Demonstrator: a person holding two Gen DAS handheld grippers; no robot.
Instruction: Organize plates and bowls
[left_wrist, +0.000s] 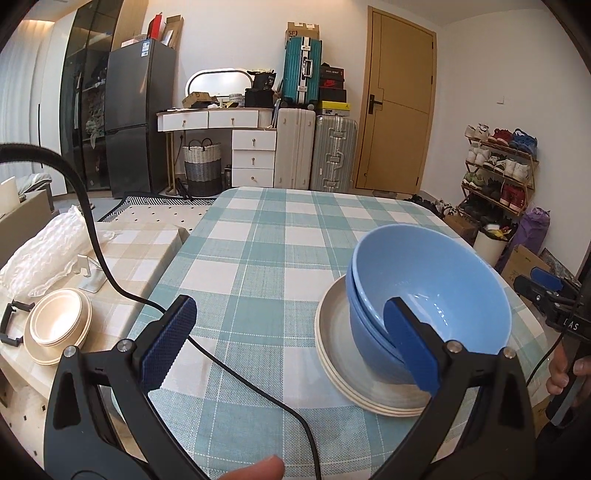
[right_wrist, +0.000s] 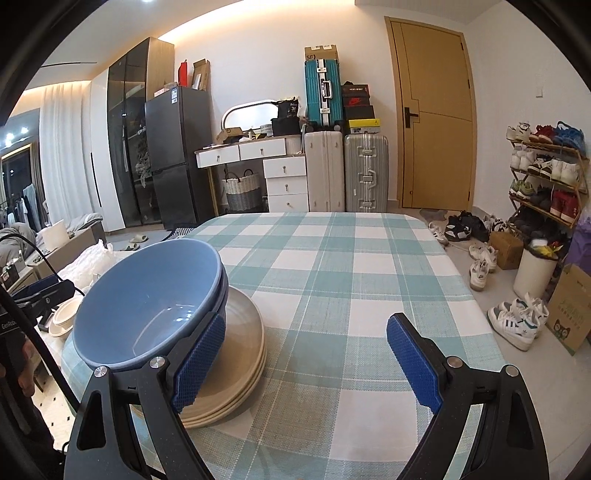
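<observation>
Two blue bowls (left_wrist: 436, 288) sit mouth-up, tilted, on plates (left_wrist: 332, 343).

Glossy blue bowls (left_wrist: 428, 295), woven tablecloth (left_wrist: 258, 266)

My blue bowls (left_wrist: 432, 291) sit on beige plates (left_wrist: 334, 332), over a teal-and-white checked tablecloth (left_wrist: 258, 258); my gripper pads (right_wrist: 413, 360) are blue

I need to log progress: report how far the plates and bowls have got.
Done: blue bowls are nested on stacked plates on the checked table. In hand: nothing; left gripper and right gripper are open. Left: cream bowls and plate sit apart on the side surface.
</observation>
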